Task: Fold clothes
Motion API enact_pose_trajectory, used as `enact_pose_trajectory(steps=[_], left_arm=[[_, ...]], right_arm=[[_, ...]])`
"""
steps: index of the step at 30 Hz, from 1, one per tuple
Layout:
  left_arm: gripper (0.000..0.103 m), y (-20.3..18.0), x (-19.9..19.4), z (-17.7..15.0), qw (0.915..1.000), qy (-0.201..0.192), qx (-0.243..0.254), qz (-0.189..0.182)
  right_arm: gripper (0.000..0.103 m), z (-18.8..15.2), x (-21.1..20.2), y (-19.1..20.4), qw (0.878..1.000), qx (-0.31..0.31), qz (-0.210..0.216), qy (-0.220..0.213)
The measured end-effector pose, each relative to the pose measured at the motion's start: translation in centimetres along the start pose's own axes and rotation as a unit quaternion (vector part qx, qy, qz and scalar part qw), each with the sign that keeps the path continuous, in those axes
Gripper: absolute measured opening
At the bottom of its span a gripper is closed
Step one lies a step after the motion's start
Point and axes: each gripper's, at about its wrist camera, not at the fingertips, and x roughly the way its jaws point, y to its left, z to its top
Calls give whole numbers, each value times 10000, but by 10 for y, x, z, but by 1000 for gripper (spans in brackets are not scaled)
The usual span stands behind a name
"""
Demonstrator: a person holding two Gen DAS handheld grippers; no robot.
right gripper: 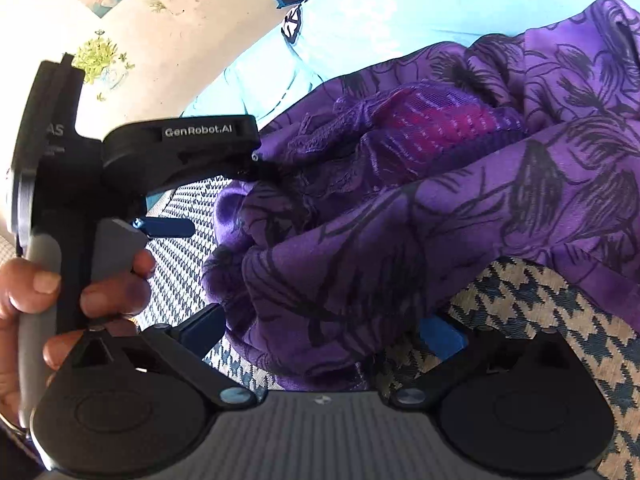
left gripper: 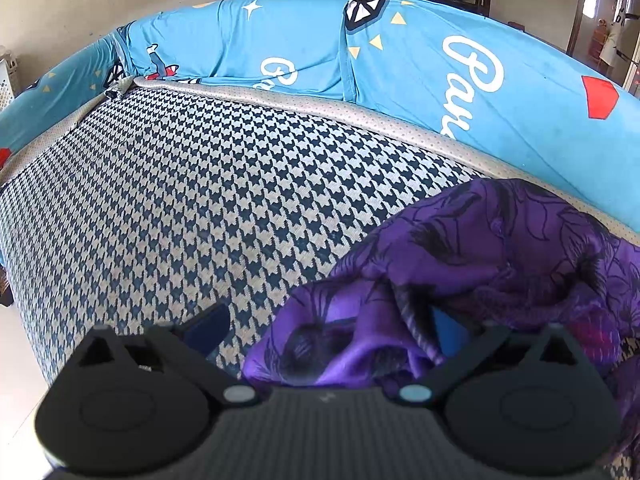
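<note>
Purple garment (left gripper: 460, 264), 1 pc, black flower line-print w/ a pink-purple lace patch (right gripper: 432, 124), lies bunched on the houndstooth seat cover (left gripper: 180, 200). Writing: "GenRobot.AI" on the left gripper (right gripper: 224, 196) body as seen from the right wrist cam, plus "AS" (rest cut off) on its side; white script "Pau…" on the blue printed sheet (left gripper: 440, 60) beyond the jaws. Left gripper (left gripper: 328, 320): jaws apart, cloth bulging between them and over the right-side finger; whether it's actually pinched I can't tell. Right gripper (right gripper: 332, 332): jaws apart, garment fold sagging into the gap. A hand (right gripper: 44, 292) holds the left gripper's handle, left of the right jaws. 2 grippers, 1 hand seen. Wall w/ plant stickers (right gripper: 100, 60) far left.
</note>
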Motion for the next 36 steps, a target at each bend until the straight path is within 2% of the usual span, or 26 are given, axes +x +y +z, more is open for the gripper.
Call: enact_pose_trajectory(steps=[6, 8, 10, 11, 13, 17, 23, 28, 32, 36], left_arm=[[103, 2, 0, 0, 10000, 4, 33, -27], [103, 3, 0, 0, 10000, 11, 40, -33], [103, 4, 0, 0, 10000, 14, 33, -25], [103, 5, 0, 1, 10000, 15, 22, -26], [103, 5, -1, 1, 10000, 26, 1, -49], [103, 5, -10, 0, 9998, -23, -54, -189], [103, 1, -37, -11, 9970, -350, -13, -697], [103, 3, -56, -31, 9918, -529, -60, -1163], [103, 9, -63, -57, 9861, -359, -174, -1612], [103, 13, -66, -78, 9866, -219, -269, -1597]], right_arm=[[103, -3, 25, 6, 9999, 80, -106, -103], [100, -2, 29, 7, 9997, 68, -153, -196], [82, -2, 31, 6, 9996, 159, -108, -218], [77, -1, 32, 6, 9995, 209, -82, -226], [56, -1, 30, 4, 9994, 253, -24, -234], [42, 1, 17, 5, 9990, 273, 41, -342], [36, -2, -35, 15, 9958, 131, -250, -872], [32, -19, -96, 20, 9868, -84, -665, -1477], [31, -42, -144, 15, 9774, 91, -1011, -1855], [30, -67, -198, 7, 9638, 300, -1363, -2274]])
